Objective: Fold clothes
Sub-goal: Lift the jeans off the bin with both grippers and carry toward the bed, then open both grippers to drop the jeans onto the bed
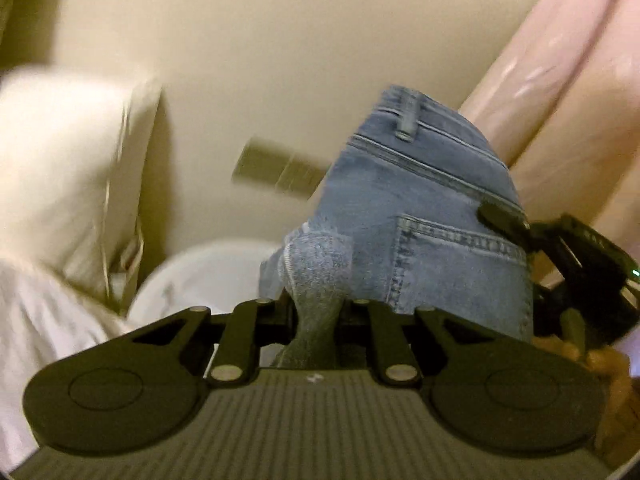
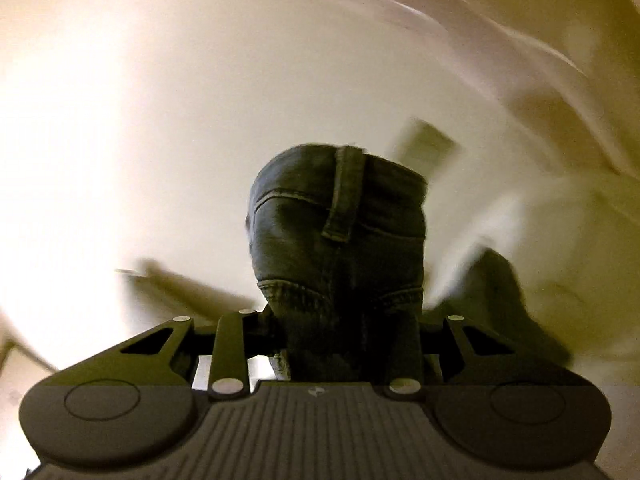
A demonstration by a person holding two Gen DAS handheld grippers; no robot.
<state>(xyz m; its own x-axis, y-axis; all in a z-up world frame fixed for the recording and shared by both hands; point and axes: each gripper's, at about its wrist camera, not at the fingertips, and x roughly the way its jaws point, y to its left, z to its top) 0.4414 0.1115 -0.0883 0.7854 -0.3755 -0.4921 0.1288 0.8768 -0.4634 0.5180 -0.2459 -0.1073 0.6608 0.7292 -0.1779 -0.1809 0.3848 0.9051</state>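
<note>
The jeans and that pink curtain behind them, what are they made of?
Jeans: faded blue denim, judging by the woven twill grain, double stitched seams and belt loop. Pink curtain: probably thin plastic or glossy synthetic sheet, given its shiny streaks; blur leaves it uncertain.

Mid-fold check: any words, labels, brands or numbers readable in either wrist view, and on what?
No text can be read in either view.
Left gripper: a small pale emblem on its body, no letters.
Right gripper: the same emblem on its body; in the left view, pale marks on its frame, too blurred to read.
Jeans: only stitching, a belt loop and a pocket; no label shows.
</note>
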